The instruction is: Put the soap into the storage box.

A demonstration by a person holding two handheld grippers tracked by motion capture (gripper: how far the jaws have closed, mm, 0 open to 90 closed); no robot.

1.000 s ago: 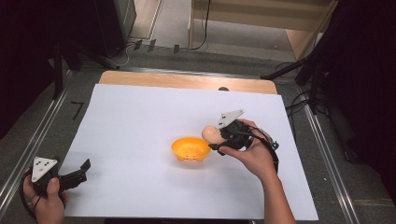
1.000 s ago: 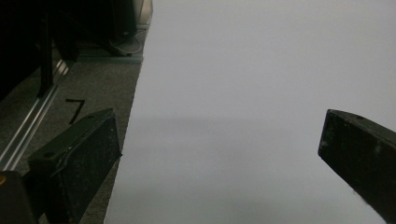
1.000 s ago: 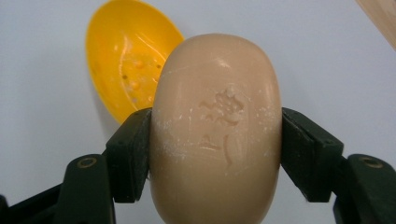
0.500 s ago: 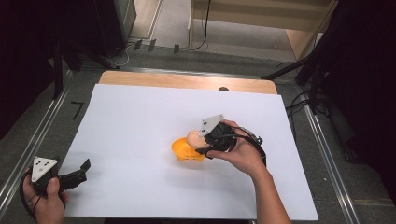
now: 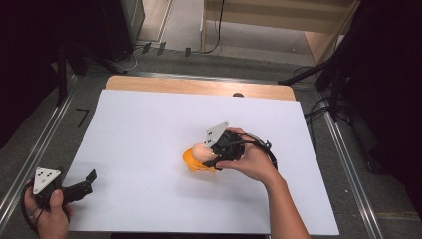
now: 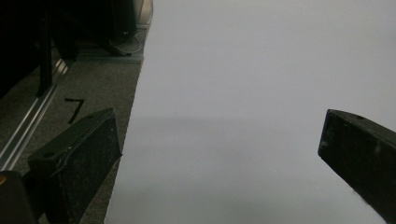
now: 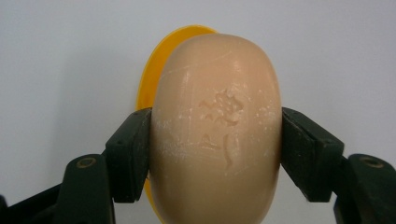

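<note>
High view: the right gripper [image 5: 208, 158] holds a pale soap bar [image 5: 200, 152] directly over an orange dish [image 5: 195, 164] near the middle of the white sheet [image 5: 149, 129]. The left gripper [image 5: 88, 180] rests at the sheet's near-left corner, well apart from the dish.

Left gripper view: both jaws stand wide apart, with bare white sheet [image 6: 243, 93] between them.

Right gripper view: the jaws clamp the soap bar [image 7: 217, 126] on its two long sides (embossed face toward the camera). The orange dish [image 7: 161, 60] lies behind the bar.

A white sheet [image 5: 149, 149] covers the wooden table [image 5: 199, 87].
</note>
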